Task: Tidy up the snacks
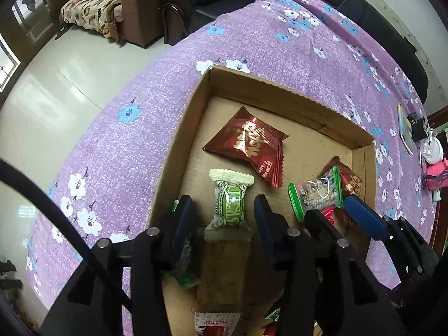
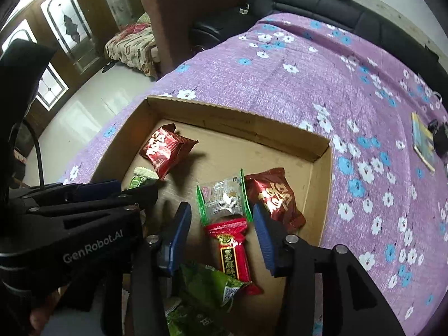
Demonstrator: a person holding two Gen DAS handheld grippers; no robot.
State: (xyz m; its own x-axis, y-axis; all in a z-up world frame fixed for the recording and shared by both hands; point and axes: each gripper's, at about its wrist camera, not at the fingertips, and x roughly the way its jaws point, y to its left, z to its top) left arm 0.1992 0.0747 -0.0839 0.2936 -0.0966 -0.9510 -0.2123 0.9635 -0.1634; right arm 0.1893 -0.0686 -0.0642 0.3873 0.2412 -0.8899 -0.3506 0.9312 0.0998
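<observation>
A shallow cardboard tray [image 1: 280, 84] [image 2: 238, 117] on a purple flowered cloth holds several wrapped snacks. My left gripper [image 1: 224, 210] hangs open over the tray, and a green-and-white candy [image 1: 231, 204] lies between its blue pads without touching them. My right gripper [image 2: 221, 221] is open too; a clear wafer pack with green edges [image 2: 224, 198] and a red bar [image 2: 232, 249] lie in its gap. Two dark red packets [image 2: 165, 151] [image 2: 275, 196] rest further in. Green packets [image 2: 207, 285] lie under the right gripper. Each gripper shows in the other's view [image 1: 336, 212] [image 2: 137, 186].
The purple cloth [image 1: 252, 42] covers a table running to a black sofa [image 2: 322, 2] at the back. A book [image 2: 422, 142] and a black clip lie on the cloth at far right. A tiled floor [image 1: 42, 106] drops away on the left.
</observation>
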